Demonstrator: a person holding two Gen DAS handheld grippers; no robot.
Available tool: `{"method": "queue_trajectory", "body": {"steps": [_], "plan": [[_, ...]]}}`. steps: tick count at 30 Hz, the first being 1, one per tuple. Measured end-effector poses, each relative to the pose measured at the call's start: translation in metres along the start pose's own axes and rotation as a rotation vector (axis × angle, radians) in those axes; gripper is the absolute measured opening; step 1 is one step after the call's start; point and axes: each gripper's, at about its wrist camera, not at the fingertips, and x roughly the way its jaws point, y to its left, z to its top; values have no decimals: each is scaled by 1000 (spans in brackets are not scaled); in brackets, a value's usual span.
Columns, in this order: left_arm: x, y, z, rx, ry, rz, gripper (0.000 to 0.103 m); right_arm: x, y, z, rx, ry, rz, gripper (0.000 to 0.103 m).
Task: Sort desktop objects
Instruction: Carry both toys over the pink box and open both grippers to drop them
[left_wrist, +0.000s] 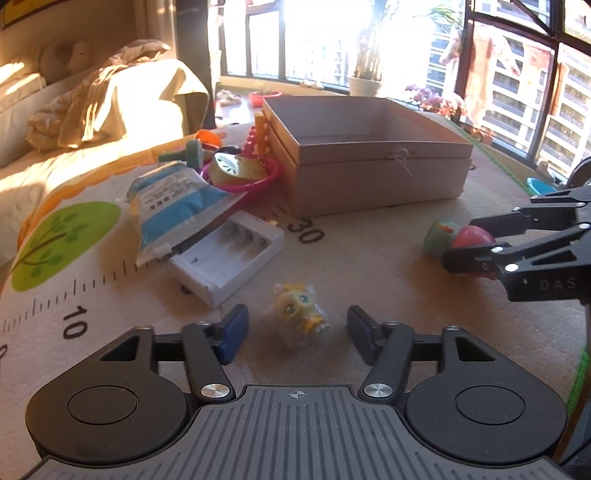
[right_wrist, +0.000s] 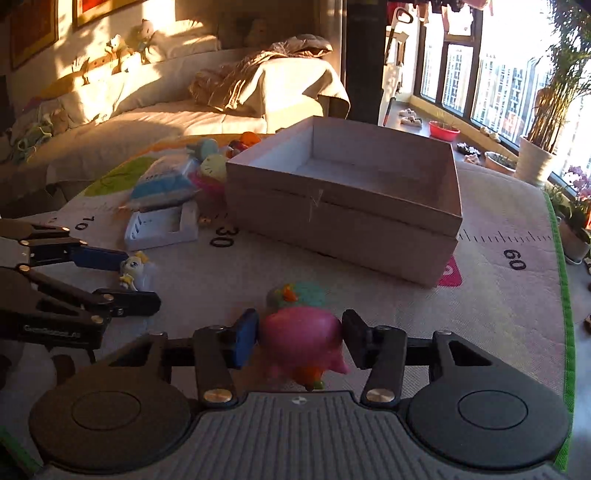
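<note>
A small yellow doll in a clear bag (left_wrist: 300, 309) lies on the mat between the open fingers of my left gripper (left_wrist: 295, 328); neither pad touches it. It also shows in the right wrist view (right_wrist: 132, 271), with the left gripper (right_wrist: 127, 278) around it. My right gripper (right_wrist: 300, 339) has its pads against both sides of a pink and teal squishy toy (right_wrist: 301, 338) resting on the mat. The same toy (left_wrist: 469, 236) and right gripper (left_wrist: 469, 240) show at the right of the left wrist view. An open cardboard box (left_wrist: 369, 155) (right_wrist: 347, 199) stands behind.
A white battery charger (left_wrist: 227, 254), a blue-and-white pouch (left_wrist: 177, 206) and a pile of toys with a pink ring (left_wrist: 240, 166) lie left of the box. The mat's green edge (right_wrist: 561, 258) runs on the right. A bed (right_wrist: 166, 110) lies beyond.
</note>
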Motion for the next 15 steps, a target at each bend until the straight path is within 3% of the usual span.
{"method": "queue_trajectory", "body": {"steps": [2,9,12,15], "plan": [[0,0,2,-2,5,8,45,-5,0,1,3,-13,4,48],[-14,-6,18,23,-53,-2,45,-44,-5,11,41,-84,90,48],[-21,-12,44,67,-123,-21,44,-63,-18,28,81,-147,102,48],[-17,-22,76,110,-196,-35,45,-65,-36,52,118,-202,60,48]]}}
